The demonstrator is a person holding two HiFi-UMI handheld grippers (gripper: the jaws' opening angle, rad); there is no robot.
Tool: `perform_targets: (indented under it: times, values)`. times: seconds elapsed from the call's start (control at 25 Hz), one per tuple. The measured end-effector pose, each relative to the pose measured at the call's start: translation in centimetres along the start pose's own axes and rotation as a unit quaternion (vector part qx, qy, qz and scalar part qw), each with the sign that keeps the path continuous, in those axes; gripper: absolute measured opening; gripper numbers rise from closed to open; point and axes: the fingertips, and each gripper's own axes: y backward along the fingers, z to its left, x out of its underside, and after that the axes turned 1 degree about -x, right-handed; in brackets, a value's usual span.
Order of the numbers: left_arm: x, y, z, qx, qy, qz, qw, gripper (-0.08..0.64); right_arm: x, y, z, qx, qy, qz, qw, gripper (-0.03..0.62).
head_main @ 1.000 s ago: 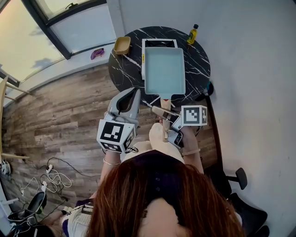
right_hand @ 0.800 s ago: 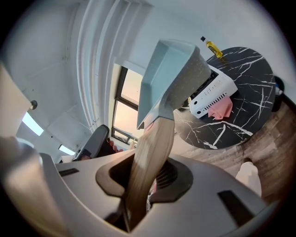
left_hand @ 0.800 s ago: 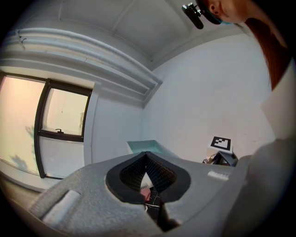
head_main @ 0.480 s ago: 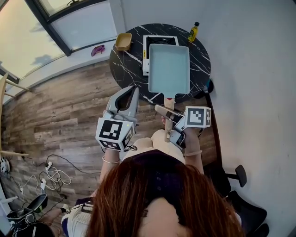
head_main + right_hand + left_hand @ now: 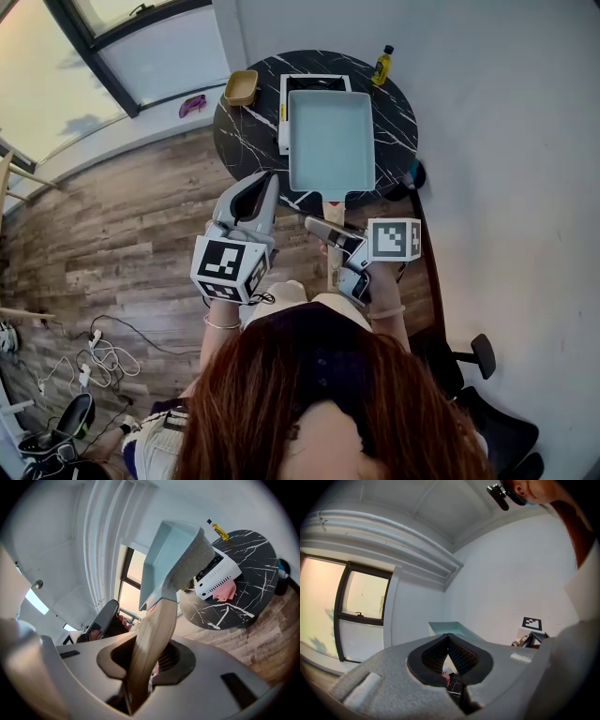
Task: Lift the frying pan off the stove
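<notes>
A light teal rectangular frying pan [image 5: 331,141] hangs above the white stove [image 5: 282,114] on the round black marble table [image 5: 242,141]. Its wooden handle [image 5: 334,202] runs back between the jaws of my right gripper [image 5: 330,236], which is shut on it. In the right gripper view the pan [image 5: 171,559] is raised and tilted, with the handle [image 5: 154,639] clamped in the right gripper [image 5: 150,663]; the stove [image 5: 216,576] stands below, apart from the pan. My left gripper [image 5: 265,183] hovers off the table's near left edge, shut and empty; in its own view the left gripper [image 5: 449,656] shows nothing held.
A yellow bowl [image 5: 242,87] sits at the table's far left and a yellow bottle [image 5: 381,66] at its far right. A pink cloth [image 5: 224,591] lies by the stove. A purple object [image 5: 192,105] rests on the window ledge. Wooden floor surrounds the table.
The pan swung slightly right with the right gripper, then back left over the stove. The left gripper has barely moved.
</notes>
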Motion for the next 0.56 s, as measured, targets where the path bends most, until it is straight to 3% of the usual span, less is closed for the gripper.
perform_targets:
  times: [0.56]
  values:
    - [-0.1, 1.0, -3.9, -0.019, 0.003, 0.008, 0.9998, 0.012, 1.5, 4.5, 1.4, -0.007, 0.014, 0.014, 1.0, 0.098]
